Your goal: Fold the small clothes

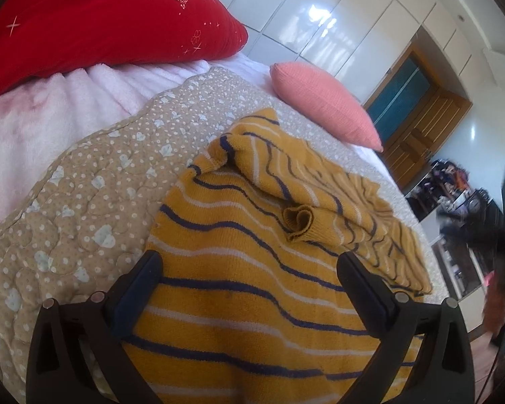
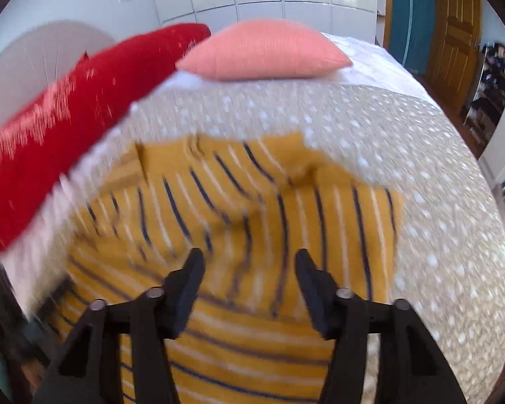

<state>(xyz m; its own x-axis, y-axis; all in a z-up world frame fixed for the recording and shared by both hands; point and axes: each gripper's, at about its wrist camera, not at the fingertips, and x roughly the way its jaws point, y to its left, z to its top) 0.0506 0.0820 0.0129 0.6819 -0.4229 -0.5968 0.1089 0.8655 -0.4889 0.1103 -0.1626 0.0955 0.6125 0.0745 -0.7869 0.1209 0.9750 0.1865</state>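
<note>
A small mustard-yellow knit sweater [image 1: 239, 242] with navy and white stripes lies on a beige quilt [image 1: 84, 195] on a bed. One sleeve is folded across the body, its cuff [image 1: 298, 222] curled near the middle. My left gripper [image 1: 249, 262] is open and empty, its fingers straddling the sweater's near part just above it. In the right wrist view, which is motion-blurred, the sweater [image 2: 252, 208] lies spread below my right gripper [image 2: 249, 259]. The right gripper is open and empty, over the sweater's near edge.
A red embroidered pillow [image 1: 101, 17] and a pink pillow [image 1: 326, 101] lie at the head of the bed, also in the right wrist view as red pillow [image 2: 67, 107] and pink pillow [image 2: 266, 50]. A pale pink fleece blanket [image 1: 33, 118] lies beside the quilt. White wardrobes [image 1: 336, 17] and a wooden door [image 1: 421, 118] stand behind.
</note>
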